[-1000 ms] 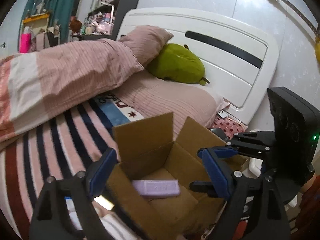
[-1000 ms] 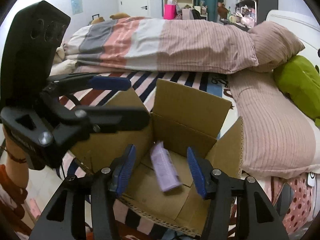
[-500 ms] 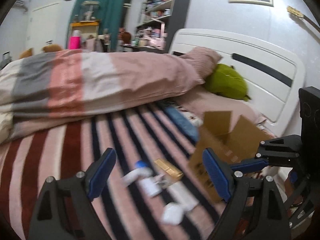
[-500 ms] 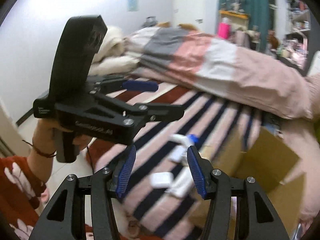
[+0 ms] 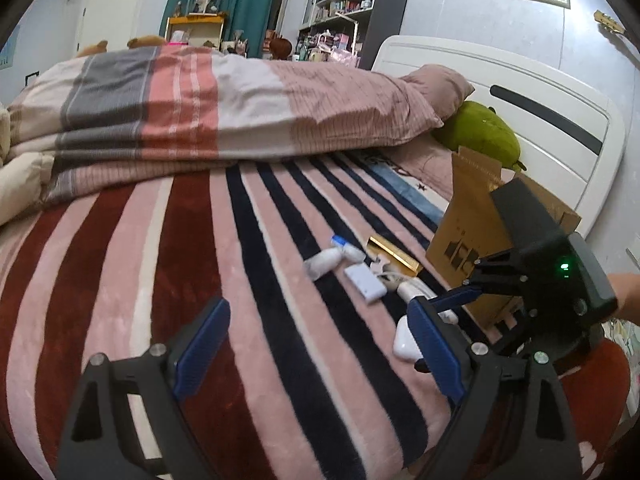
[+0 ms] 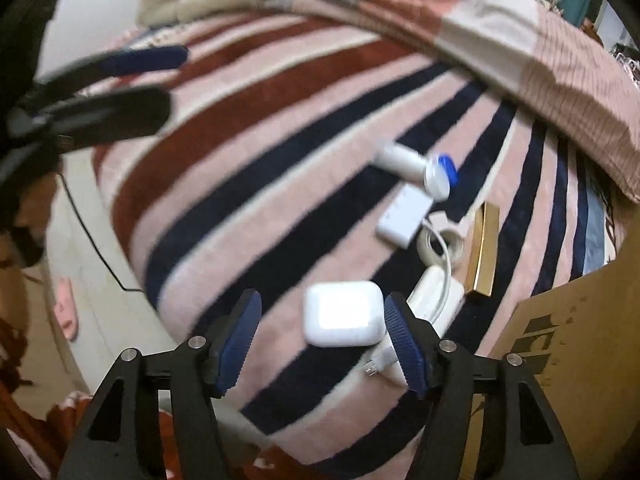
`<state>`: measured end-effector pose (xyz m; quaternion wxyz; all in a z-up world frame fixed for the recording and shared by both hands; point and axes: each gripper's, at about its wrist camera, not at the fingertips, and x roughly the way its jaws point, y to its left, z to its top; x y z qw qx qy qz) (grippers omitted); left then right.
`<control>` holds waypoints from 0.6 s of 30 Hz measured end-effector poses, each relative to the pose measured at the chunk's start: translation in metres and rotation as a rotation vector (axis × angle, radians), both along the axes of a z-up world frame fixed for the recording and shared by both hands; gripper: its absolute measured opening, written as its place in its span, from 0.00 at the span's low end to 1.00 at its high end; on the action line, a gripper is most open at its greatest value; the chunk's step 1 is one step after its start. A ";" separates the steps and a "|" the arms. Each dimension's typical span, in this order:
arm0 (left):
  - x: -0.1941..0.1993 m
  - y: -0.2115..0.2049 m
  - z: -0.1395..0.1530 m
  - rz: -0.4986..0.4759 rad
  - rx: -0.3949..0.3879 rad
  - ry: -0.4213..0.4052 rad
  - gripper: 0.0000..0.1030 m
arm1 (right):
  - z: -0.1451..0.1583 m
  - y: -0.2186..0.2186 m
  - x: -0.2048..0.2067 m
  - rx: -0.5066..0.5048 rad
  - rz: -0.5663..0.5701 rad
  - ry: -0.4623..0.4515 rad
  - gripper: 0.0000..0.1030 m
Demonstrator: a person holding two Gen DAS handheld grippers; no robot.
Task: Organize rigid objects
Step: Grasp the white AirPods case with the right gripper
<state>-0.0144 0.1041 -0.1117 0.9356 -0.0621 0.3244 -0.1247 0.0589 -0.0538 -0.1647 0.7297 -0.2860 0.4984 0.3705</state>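
Note:
Small rigid items lie on the striped blanket beside a cardboard box. A white earbud case sits between the open jaws of my right gripper, close to the right finger. Beyond it lie a white charger with cable, a white flat box, a gold box and a white bottle with a blue cap. My left gripper is open and empty, hovering above the blanket left of the items. The right gripper also shows in the left wrist view.
A folded quilt lies across the far side of the bed. A pillow and a green plush rest by the white headboard. The bed edge and floor are at left in the right wrist view.
Both grippers have swung away from the box interior to the items on the blanket. The right gripper has dropped low around the white earbud case.

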 end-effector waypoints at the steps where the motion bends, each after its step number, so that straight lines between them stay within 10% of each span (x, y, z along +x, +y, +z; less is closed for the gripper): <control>1: 0.000 0.000 -0.003 -0.001 -0.003 0.005 0.86 | -0.003 0.001 -0.001 -0.010 0.002 0.008 0.59; 8: 0.000 -0.001 -0.011 -0.017 -0.010 0.020 0.86 | -0.031 0.006 0.011 -0.113 0.001 0.025 0.48; 18: 0.017 -0.019 0.004 -0.153 -0.127 0.031 0.86 | 0.015 0.003 -0.001 0.081 0.025 -0.074 0.48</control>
